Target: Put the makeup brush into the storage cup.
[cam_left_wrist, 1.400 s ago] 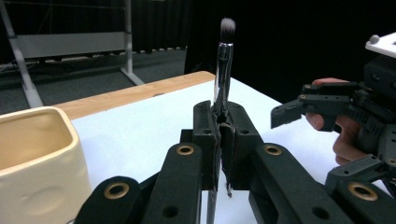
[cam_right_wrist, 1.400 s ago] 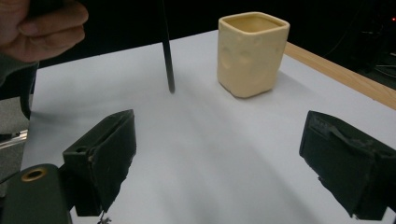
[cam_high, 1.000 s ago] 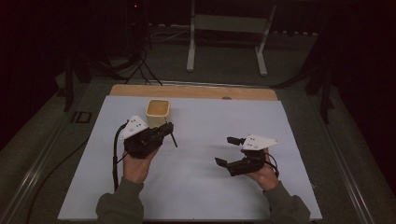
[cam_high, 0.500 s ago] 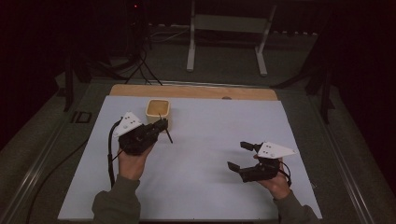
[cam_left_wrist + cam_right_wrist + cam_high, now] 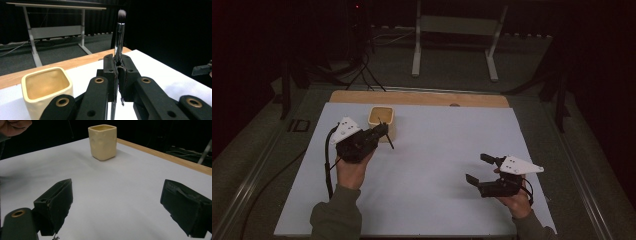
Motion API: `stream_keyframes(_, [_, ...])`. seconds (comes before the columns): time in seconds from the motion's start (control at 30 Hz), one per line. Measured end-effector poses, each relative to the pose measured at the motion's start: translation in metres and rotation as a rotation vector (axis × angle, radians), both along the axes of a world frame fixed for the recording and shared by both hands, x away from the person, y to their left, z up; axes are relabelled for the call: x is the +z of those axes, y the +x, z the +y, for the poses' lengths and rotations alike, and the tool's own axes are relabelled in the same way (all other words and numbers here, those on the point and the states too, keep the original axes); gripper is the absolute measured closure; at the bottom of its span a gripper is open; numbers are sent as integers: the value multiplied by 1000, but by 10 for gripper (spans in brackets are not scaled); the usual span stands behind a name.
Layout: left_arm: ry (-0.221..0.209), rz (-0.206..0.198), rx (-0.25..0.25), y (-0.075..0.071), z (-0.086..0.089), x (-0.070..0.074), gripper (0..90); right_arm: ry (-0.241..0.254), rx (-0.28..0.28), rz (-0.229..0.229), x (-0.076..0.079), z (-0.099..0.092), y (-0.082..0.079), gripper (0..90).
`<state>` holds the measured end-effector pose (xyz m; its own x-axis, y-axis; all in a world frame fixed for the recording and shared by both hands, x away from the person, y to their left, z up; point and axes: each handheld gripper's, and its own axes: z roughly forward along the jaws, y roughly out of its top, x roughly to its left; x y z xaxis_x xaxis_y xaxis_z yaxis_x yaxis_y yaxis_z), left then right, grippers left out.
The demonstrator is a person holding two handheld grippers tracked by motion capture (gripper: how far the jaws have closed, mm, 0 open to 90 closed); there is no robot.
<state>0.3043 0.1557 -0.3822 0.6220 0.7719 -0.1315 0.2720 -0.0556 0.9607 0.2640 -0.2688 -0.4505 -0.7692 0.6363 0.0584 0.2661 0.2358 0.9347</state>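
Note:
A cream square cup (image 5: 381, 118) stands near the back left of the white sheet (image 5: 437, 150). Just in front of the cup, my left gripper (image 5: 382, 131) is shut on a thin black-handled brush (image 5: 389, 141). In the left gripper view the brush (image 5: 119, 37) rises upright from the closed left gripper (image 5: 117, 62), bristles on top, with the cup (image 5: 46, 85) at lower left. At the front right, my right gripper (image 5: 477, 169) stands open and holds nothing. In the right gripper view, bare sheet lies between the wide-apart jaws of the right gripper (image 5: 120, 202), and the cup (image 5: 102, 142) is far ahead.
A wooden board edge (image 5: 422, 98) runs along the back of the sheet. Behind the table stands a white desk frame (image 5: 457, 30) on dark floor. A cable (image 5: 329, 165) trails from the left gripper. The other hand (image 5: 15, 125) shows at the top left of the right gripper view.
My right gripper has moved to the right and a little toward the front edge, still open. The left gripper with the brush has shifted slightly left, close to the cup.

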Motion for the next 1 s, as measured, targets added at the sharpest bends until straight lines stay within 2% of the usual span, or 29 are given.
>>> stream_keyframes(0.73, [45,-24,49,14,2,12,858,6,-19,3,-3,-8,-5,109])
stream_keyframes(1.0, [48,-36,66,20,3,17,858,6,-17,3,-3,-8,-5,109])
